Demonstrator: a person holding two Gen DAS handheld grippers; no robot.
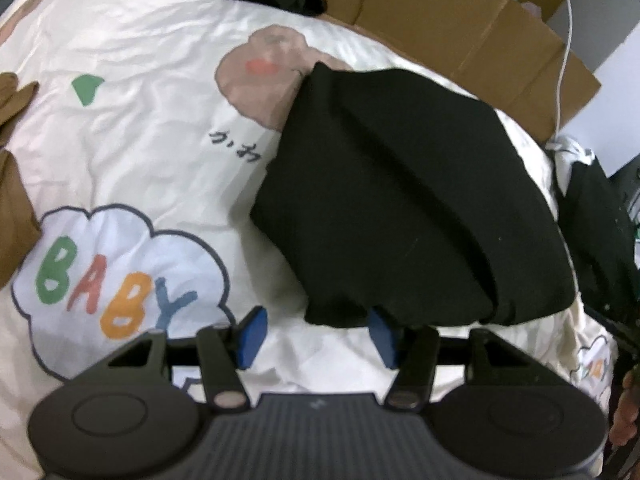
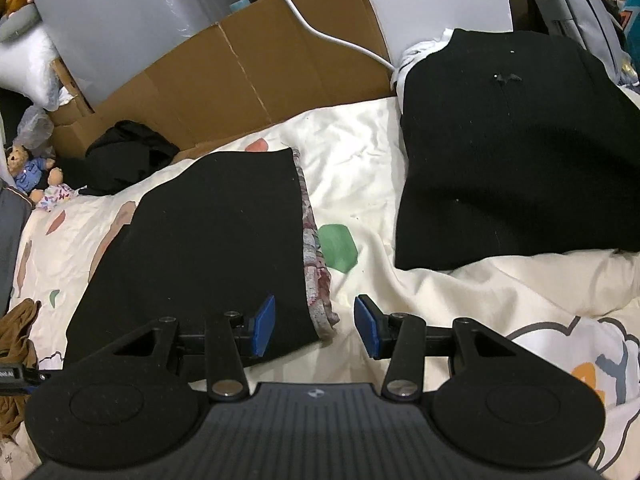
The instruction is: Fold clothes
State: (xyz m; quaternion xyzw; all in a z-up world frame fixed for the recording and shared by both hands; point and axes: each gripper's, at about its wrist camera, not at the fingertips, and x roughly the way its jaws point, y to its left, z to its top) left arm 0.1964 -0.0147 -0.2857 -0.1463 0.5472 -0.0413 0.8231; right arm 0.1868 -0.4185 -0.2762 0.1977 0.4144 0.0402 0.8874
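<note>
A folded black garment [image 1: 400, 200] lies on the cream printed bedspread [image 1: 140, 140] in the left wrist view. My left gripper [image 1: 316, 334] stands open at its near edge, the right blue pad [image 1: 380, 332] tucked partly under the cloth's hem. In the right wrist view the same kind of black folded piece [image 2: 208, 248] lies at left, with a pinkish patterned cloth edge [image 2: 316, 264] showing along its right side. My right gripper [image 2: 316, 330] is open at its near right corner, the left pad [image 2: 264, 328] over the black cloth and the other over bare bedspread.
A second folded black garment [image 2: 512, 160] rests at the right. A flattened cardboard box [image 2: 248, 76] and a white cable [image 2: 320, 32] border the far edge. Crumpled black clothes [image 2: 124, 152], stuffed toys [image 2: 28, 172] and a brown garment [image 1: 12, 184] lie at the left.
</note>
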